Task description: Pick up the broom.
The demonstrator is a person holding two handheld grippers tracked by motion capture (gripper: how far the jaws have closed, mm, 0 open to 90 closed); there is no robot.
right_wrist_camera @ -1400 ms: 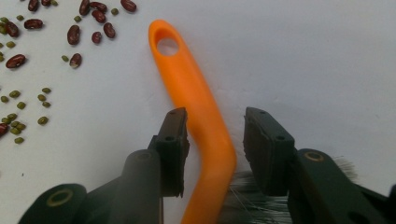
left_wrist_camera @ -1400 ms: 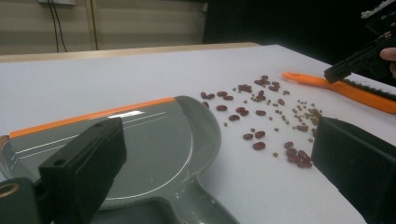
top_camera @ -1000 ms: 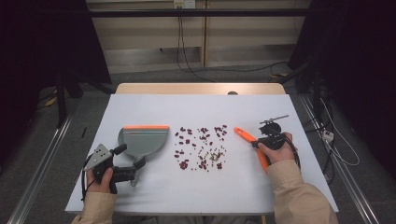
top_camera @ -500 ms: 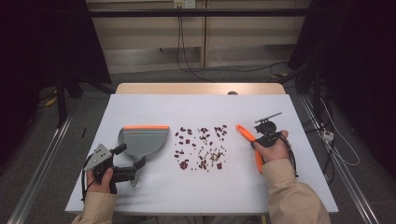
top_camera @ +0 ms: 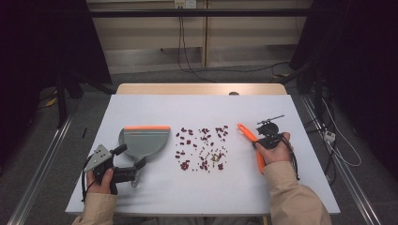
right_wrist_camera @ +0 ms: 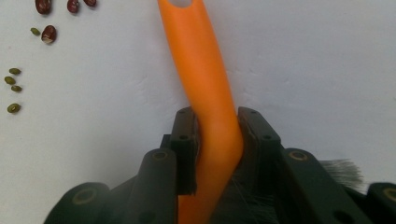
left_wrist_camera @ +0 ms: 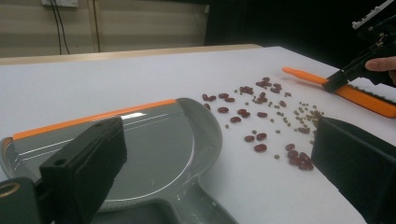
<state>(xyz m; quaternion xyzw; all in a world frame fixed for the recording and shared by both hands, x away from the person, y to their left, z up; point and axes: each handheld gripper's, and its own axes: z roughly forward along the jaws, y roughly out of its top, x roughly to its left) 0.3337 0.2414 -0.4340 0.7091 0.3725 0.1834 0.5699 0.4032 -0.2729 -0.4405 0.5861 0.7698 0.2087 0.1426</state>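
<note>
A grey dustpan [top_camera: 143, 140] with an orange front lip lies at the left of the white table [top_camera: 206, 110]. My left gripper [top_camera: 131, 161] is open, its jaws standing wide on either side of the dustpan's handle end [left_wrist_camera: 187, 205] without pressing on it. Red beans and small green ones [top_camera: 202, 147] are scattered in the middle. At the right an orange brush [top_camera: 246, 132] lies flat, and my right gripper [right_wrist_camera: 218, 116] is shut on its handle [right_wrist_camera: 201, 60], pads pressing both sides. Grey bristles [right_wrist_camera: 341, 170] show beside the jaws.
The table's wooden far edge [top_camera: 202, 88] borders a dark room with cables on the floor [top_camera: 187, 70]. A metal rail [top_camera: 42, 164] runs along the left. Bare white tabletop lies beyond the beans and along the front edge.
The right hand has shifted slightly to the left over the brush, and the brush has turned a little more upright in the view. The left hand and dustpan have stayed put.
</note>
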